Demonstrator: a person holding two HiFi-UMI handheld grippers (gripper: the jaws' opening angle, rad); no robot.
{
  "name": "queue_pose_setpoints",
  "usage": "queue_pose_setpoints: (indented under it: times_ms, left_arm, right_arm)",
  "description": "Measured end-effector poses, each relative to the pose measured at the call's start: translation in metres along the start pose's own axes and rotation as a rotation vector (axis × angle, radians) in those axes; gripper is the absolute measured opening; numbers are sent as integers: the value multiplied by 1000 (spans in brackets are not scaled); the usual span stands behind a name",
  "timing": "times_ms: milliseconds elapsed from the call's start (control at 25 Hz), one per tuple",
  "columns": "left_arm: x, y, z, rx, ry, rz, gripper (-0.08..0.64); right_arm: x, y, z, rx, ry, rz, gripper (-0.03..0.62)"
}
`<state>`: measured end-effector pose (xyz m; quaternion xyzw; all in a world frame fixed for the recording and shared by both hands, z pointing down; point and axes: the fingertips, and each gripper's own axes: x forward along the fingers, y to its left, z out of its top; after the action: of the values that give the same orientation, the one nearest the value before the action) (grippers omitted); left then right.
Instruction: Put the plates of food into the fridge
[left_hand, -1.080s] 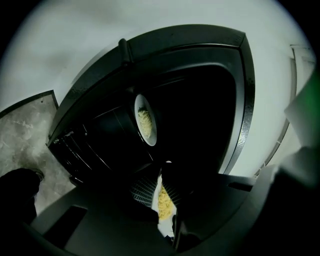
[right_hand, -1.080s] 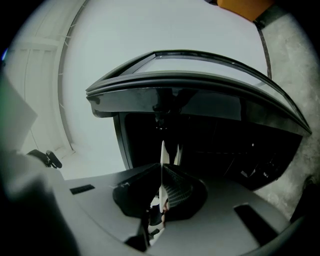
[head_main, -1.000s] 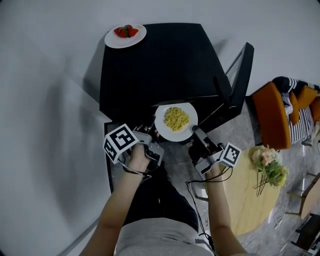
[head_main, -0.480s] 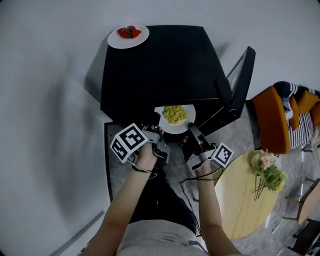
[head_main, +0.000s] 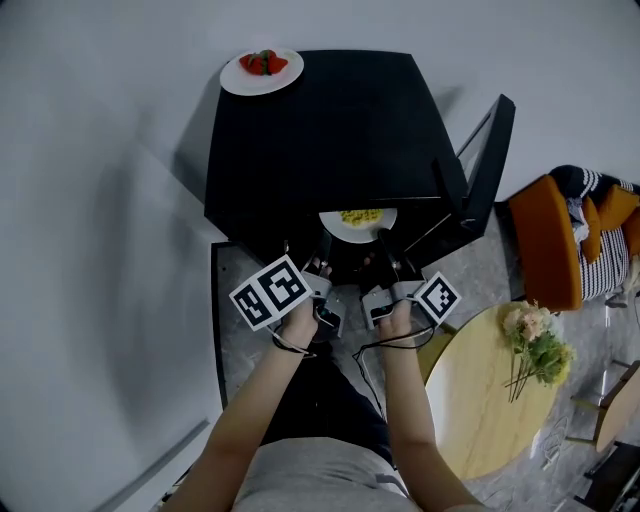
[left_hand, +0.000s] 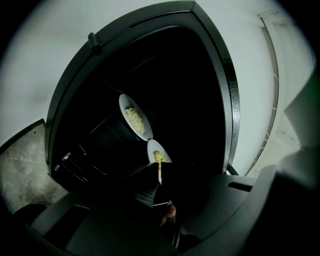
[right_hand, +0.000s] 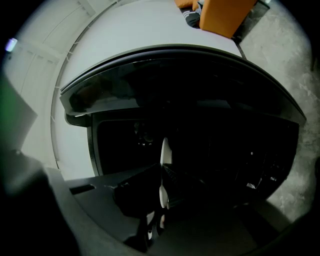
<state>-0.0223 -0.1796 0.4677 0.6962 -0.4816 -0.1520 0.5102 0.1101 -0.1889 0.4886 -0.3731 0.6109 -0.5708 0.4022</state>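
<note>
A white plate of yellow food (head_main: 358, 220) is half inside the open black fridge (head_main: 330, 130), its far half hidden under the fridge top. My left gripper (head_main: 322, 262) is shut on the plate's left rim and my right gripper (head_main: 385, 250) on its right rim. In the left gripper view the plate of yellow food (left_hand: 158, 154) shows just past the jaws of the left gripper (left_hand: 160, 175), with a second image of it deeper in the dark interior. In the right gripper view the plate (right_hand: 164, 150) is edge-on between the jaws of the right gripper (right_hand: 161, 192). A plate of strawberries (head_main: 260, 72) sits on the fridge top's far left corner.
The fridge door (head_main: 485, 165) stands open to the right. A round wooden table (head_main: 490, 400) with a bunch of flowers (head_main: 535, 340) is at my right, an orange chair (head_main: 555, 235) beyond it. A white wall runs along the left.
Both grippers have pushed forward with the plate of yellow food, which has gone from in front of the fridge to half inside it.
</note>
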Motion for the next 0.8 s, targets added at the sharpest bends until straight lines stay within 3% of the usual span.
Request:
queue_pose_setpoints:
  times_ms: [160, 520, 800]
  left_arm:
    - [-2, 3, -8, 144, 38, -1, 21]
    - [17, -12, -44, 565, 238, -85, 9]
    - [35, -24, -57, 901, 270, -127, 9]
  right_arm:
    - [4, -6, 4, 16, -57, -40, 18]
    - [19, -7, 11, 24, -86, -76, 18]
    - [25, -3, 10, -22, -77, -92, 18]
